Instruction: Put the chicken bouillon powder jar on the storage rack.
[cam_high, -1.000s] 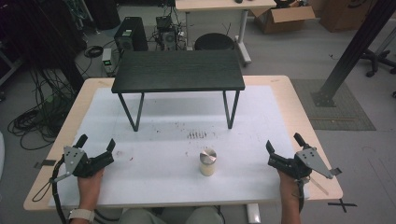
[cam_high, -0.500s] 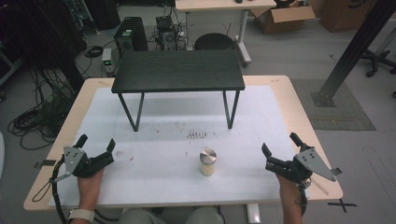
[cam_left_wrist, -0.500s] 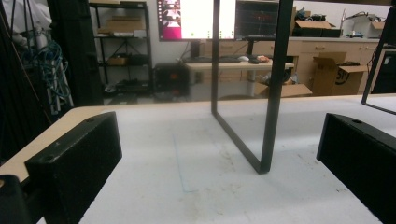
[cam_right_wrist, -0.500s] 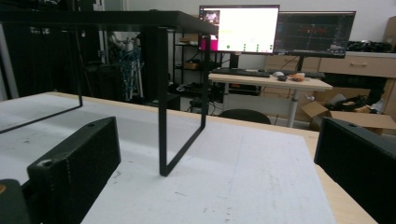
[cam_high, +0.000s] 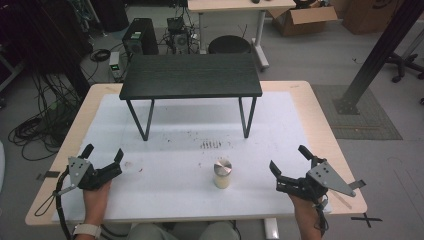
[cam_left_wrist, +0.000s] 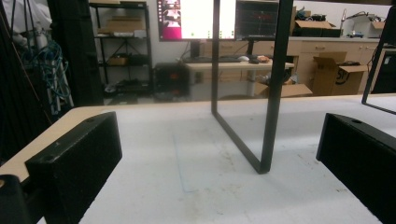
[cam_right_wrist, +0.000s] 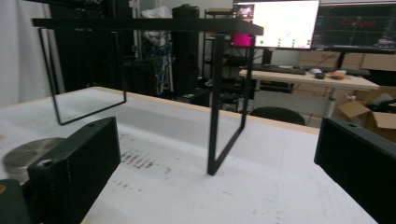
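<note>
The small cream cylinder with a flat metal lid (cam_high: 222, 173) stands upright on the white tabletop (cam_high: 180, 130), near the front edge, in front of the black raised shelf (cam_high: 190, 76). The right gripper (cam_high: 291, 167), jaws spread, is nearer; a low, fast approach might tip it. The left gripper (cam_high: 103, 159) rests released, well apart.

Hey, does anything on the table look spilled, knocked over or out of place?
Nothing is knocked over: the small jar stands upright. The one blemish is a patch of dark smudges on the white mat, in front of the black stand.
</note>
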